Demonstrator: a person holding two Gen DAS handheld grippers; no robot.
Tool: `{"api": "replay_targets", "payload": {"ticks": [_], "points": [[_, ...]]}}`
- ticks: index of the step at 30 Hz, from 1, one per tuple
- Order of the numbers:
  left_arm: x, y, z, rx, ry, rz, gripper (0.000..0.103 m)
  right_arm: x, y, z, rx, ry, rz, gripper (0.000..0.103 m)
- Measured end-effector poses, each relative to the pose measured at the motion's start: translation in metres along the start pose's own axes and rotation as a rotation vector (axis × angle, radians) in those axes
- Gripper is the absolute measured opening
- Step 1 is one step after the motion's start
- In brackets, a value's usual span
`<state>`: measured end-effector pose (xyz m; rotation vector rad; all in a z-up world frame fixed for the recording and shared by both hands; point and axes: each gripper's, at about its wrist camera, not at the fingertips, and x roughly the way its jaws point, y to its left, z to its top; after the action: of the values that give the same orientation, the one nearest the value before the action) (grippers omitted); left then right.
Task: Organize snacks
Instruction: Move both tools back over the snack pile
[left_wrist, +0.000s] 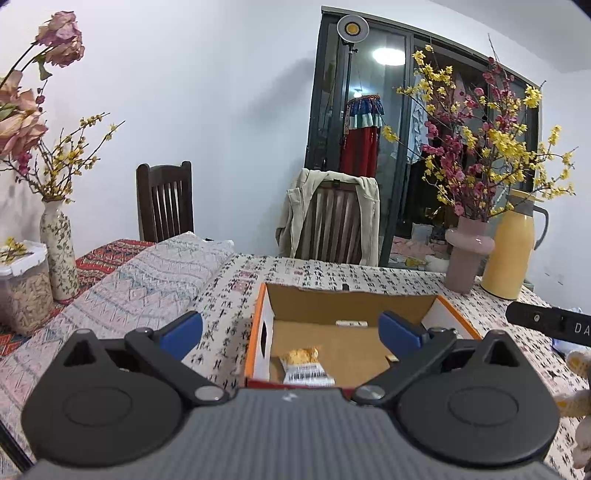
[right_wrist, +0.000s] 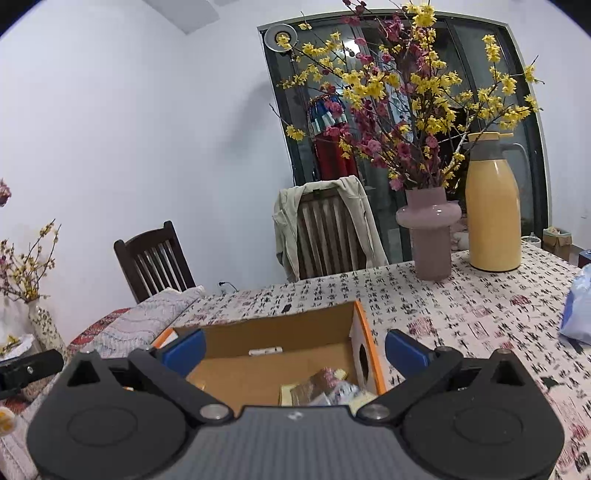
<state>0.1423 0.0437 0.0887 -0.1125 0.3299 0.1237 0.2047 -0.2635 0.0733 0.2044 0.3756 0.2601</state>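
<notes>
- We see the table under a cloth printed with black characters; its right part lies bare up to the far edge, while folded patterned cloths pile along the left part.
- We hold both grippers above the cardboard box, an open-topped carton with orange-edged white side walls and a round hole in each, sitting mid-table toward the near edge.
- We find two wooden slat-back chairs beyond the far edge, one draped with a beige jacket, the other bare.
- We note a smooth yellow jug and a glossy pink vase of yellow and red blossom near the far right corner, well apart from the box.
- We see a speckled ceramic vase and a clear lidded jar at the left edge.
- We keep the left gripper wide open, blue pads apart, holding nothing.
- We keep the right gripper equally wide, also empty.
- We spot a crinkly snack packet on the box floor by its near wall, and a heap of wrapped snacks in the box's near right corner.
</notes>
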Motion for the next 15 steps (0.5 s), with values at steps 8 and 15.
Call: {"api": "replay_targets", "payload": {"ticks": [8, 15], "points": [[-0.035, 0.005, -0.019, -0.002, 0.008, -0.010, 0.103, -0.038, 0.001, -0.029, -0.014, 0.031, -0.005, 0.103], [-0.059, 0.007, -0.039, 0.004, 0.032, -0.016, 0.103, -0.067, 0.001, -0.051, -0.008, 0.054, -0.011, 0.103]]}}
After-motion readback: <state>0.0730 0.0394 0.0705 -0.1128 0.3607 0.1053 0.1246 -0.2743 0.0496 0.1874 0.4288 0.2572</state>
